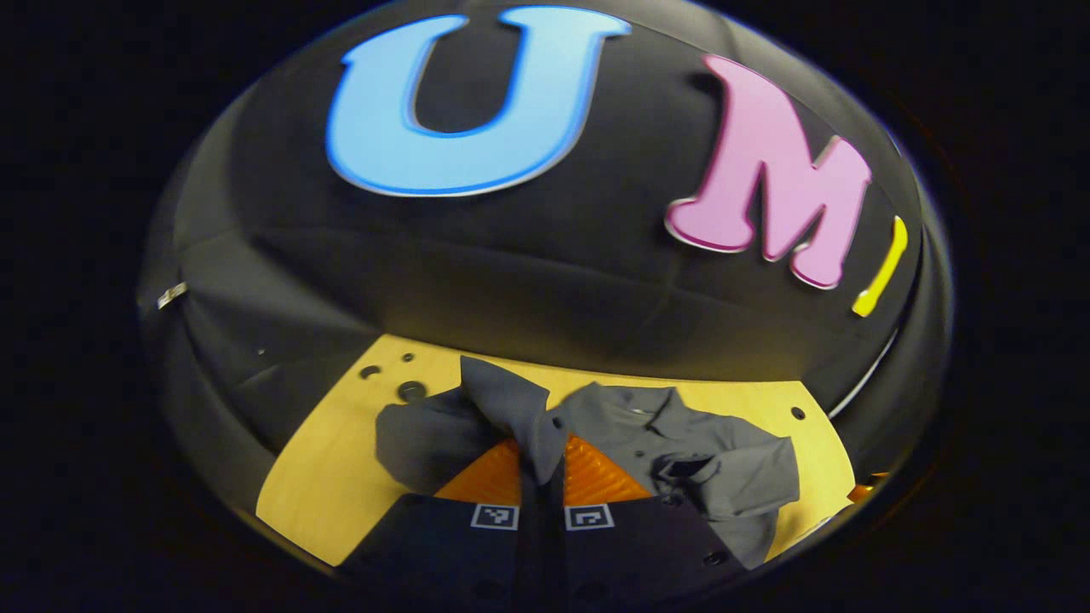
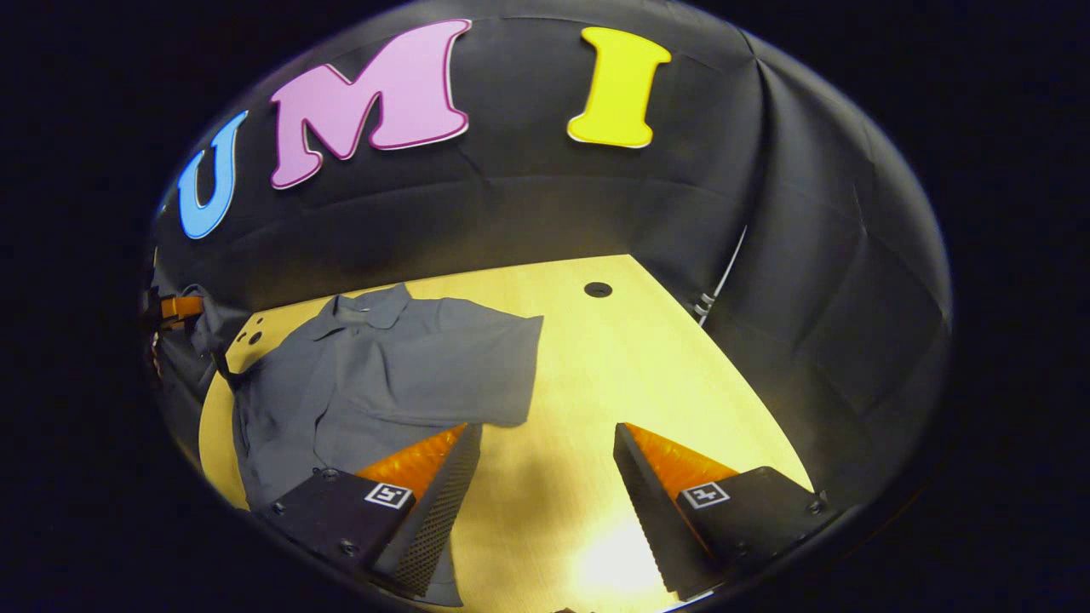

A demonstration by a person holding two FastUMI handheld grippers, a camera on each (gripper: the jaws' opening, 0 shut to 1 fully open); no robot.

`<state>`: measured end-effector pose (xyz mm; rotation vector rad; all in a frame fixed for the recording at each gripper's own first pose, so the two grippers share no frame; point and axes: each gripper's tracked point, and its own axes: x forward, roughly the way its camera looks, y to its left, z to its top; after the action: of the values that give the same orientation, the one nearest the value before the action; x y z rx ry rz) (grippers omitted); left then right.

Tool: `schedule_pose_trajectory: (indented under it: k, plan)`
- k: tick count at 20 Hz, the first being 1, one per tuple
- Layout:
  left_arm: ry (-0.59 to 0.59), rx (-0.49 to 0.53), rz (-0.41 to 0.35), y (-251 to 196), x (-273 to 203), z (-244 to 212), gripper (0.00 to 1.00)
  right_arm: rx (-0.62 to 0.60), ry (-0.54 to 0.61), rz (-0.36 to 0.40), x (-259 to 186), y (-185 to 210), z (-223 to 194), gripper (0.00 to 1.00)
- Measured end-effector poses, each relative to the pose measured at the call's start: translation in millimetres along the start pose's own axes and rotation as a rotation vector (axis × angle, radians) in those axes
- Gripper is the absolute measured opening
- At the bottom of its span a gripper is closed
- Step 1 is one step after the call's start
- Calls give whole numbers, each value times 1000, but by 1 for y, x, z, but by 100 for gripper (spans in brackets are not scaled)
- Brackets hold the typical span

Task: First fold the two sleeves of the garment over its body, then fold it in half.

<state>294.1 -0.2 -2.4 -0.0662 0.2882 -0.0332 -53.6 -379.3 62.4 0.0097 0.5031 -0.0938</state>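
- Left gripper view: low centre, the left gripper (image 1: pixel 542 464) is clenched on a lifted sleeve (image 1: pixel 511 409) of the grey shirt (image 1: pixel 673 434).
- Right gripper view: the right gripper (image 2: pixel 545 443) is released, its fingers spread above the table (image 2: pixel 622 358).

Both claw-mounted views look forward over the table (image 2: pixel 596 358) (low, close), sharing the shirt (image 1: pixel 681 443).

garment (image 2: pixel 375 379): grey woven cloth, matt, softly creased. table (image 2: pixel 596 358): pale wood, smooth, slight sheen near. booth wall (image 2: pixel 528 204): black matt cloth, wrinkled.
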Motion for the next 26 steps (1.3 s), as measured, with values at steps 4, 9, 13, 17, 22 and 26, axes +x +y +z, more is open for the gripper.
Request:
schedule_pose_trajectory:
  k: [4, 9, 13, 17, 22, 26]
  plan:
    - [37, 79, -111, -90, 36, -14, 5, 22, 19, -20, 1, -25, -10, 98]
    - [118, 158, -216, -179, 68, -57, 6, 35, 63, -12, 7, -43, -30, 98]
    - [166, 203, -251, -226, 87, -84, 13, 30, 89, 4, 12, -48, -36, 99]
    - [174, 271, -221, -239, 94, -97, 23, 29, 104, 23, 23, -59, -35, 99]
    - [144, 227, -241, -236, 65, -90, 89, 24, 101, 50, 22, -44, -36, 99]
    - [106, 229, -190, -171, 17, -90, 99, 7, 108, 72, 12, -12, -46, 100]
